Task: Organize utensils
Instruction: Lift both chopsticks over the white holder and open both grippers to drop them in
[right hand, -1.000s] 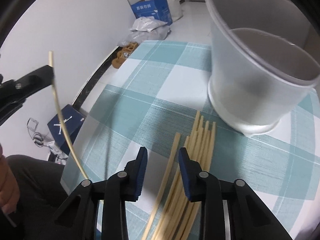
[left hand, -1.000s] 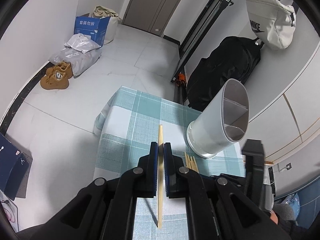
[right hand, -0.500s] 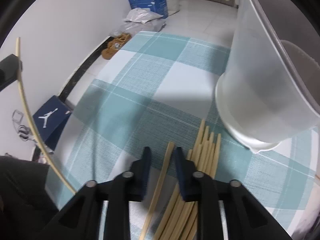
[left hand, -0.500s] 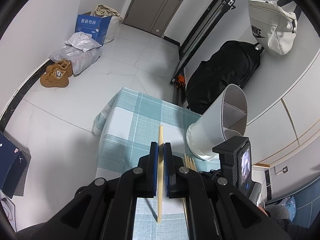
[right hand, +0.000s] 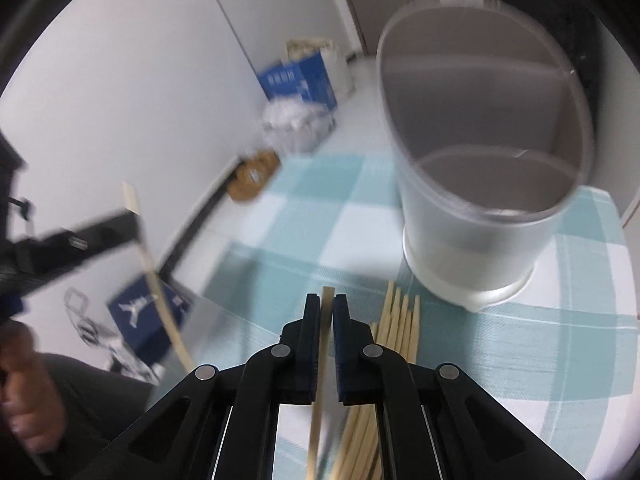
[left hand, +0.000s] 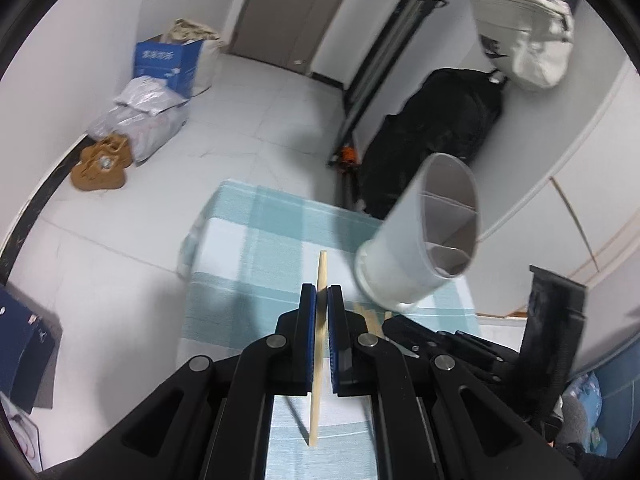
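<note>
My left gripper is shut on one wooden chopstick, held in the air above the checked tablecloth. My right gripper is shut on another chopstick, lifted off the cloth. Several more chopsticks lie in a bundle on the cloth just right of it. The white divided utensil holder stands upright beyond the bundle; it also shows in the left wrist view. The left gripper with its chopstick appears at the left of the right wrist view.
The small table has a teal and white cloth and drops off to the floor on the left. On the floor are a blue box, bags, brown shoes and a black bag.
My right gripper has closed on a chopstick and lifted it from beside the bundle, rising and tilting up. My left gripper holds its chopstick as before, shifted slightly.
</note>
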Motion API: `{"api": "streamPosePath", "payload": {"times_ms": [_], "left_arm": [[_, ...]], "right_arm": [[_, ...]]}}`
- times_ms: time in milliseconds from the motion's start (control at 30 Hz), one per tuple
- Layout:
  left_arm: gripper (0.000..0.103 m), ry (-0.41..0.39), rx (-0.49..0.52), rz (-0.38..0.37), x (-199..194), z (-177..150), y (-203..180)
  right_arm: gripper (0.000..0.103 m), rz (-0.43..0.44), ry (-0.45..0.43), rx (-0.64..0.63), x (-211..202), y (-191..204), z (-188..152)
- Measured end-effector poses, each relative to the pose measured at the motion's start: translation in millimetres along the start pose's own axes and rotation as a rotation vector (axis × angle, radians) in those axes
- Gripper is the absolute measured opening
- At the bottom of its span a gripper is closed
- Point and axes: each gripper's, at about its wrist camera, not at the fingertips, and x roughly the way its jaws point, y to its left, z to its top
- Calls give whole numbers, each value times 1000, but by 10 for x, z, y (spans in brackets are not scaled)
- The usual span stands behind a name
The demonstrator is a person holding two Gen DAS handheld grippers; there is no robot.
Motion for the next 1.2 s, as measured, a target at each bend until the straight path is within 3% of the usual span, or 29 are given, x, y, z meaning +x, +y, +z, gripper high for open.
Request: {"api": "streamPosePath", "payload": {"times_ms": [267, 867, 1200], "left_arm": [[2, -53, 156, -11, -129, -38, -441], [2, -26, 296, 36, -273, 127, -1023], [2, -56, 312, 23, -475, 559, -1276]], "right_arm": [[5, 20, -226, -18, -717, -30, -114], [5, 51, -441, 24, -1244, -266, -63], [5, 54, -548, -12, -1695, -241, 345]]}}
